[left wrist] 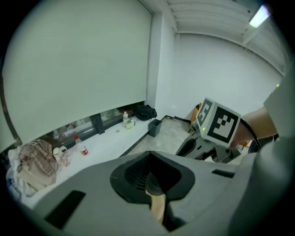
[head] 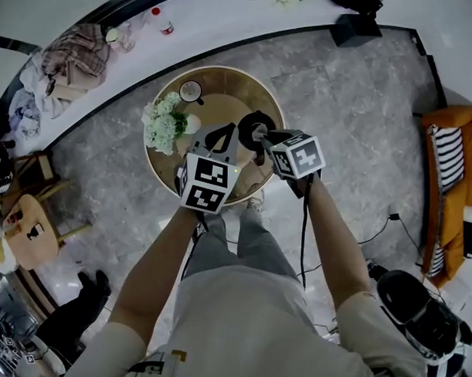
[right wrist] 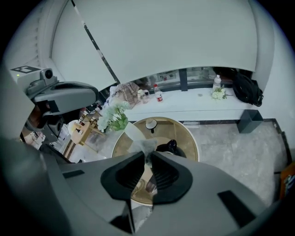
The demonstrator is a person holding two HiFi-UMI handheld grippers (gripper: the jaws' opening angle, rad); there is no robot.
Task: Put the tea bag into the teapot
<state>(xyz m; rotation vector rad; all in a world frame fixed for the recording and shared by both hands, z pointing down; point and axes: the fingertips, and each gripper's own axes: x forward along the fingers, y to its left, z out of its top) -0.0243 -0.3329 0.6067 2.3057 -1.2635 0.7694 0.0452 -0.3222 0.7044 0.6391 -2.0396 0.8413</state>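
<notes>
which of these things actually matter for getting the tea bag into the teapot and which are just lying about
For the job:
- tea bag, pinched in the right claw
- black teapot on the round table

Just lying about:
- flower bouquet and white cup on the same table
- red-capped bottle, heap of cloth and black bag on the white ledge

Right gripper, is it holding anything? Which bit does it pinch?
Yes. The right gripper pinches what looks like the pale tea bag between its jaws. It grips the lower part, and the bag's crumpled end pokes out past the jaw tips.
</notes>
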